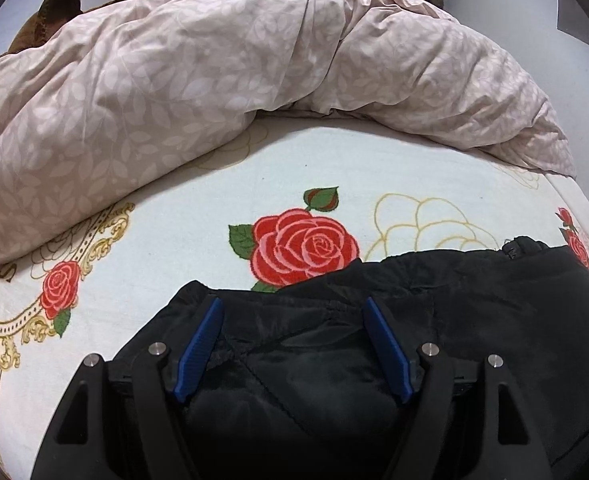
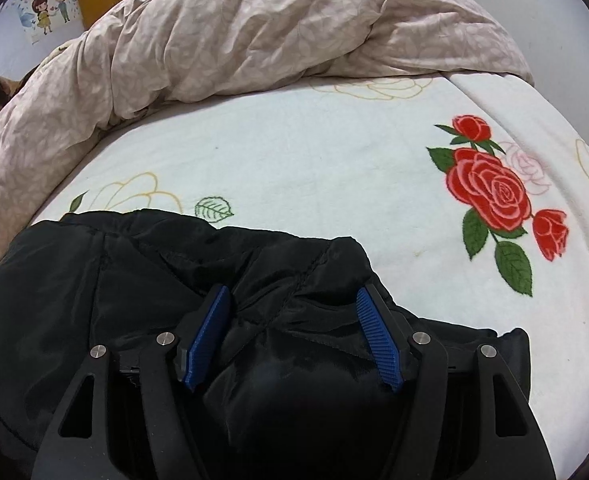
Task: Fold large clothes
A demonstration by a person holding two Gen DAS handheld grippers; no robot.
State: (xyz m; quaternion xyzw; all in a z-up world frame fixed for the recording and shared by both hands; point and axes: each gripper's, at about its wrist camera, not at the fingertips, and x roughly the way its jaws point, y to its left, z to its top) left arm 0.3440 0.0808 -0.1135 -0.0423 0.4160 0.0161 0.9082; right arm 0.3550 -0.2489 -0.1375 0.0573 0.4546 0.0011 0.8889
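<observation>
Jacket (image 1: 434,320), black and padded, lies directly under and between both tongs, long axis running sideways across my two hands. I read the left gripper (image 1: 292,308) and right gripper (image 2: 292,300) as spread apart, fabric bunched between the blue pads (image 1: 198,352), unclamped. Neither nearer. Rose blanket (image 2: 314,152) underneath; heaped duvet (image 1: 214,60) beyond.
</observation>
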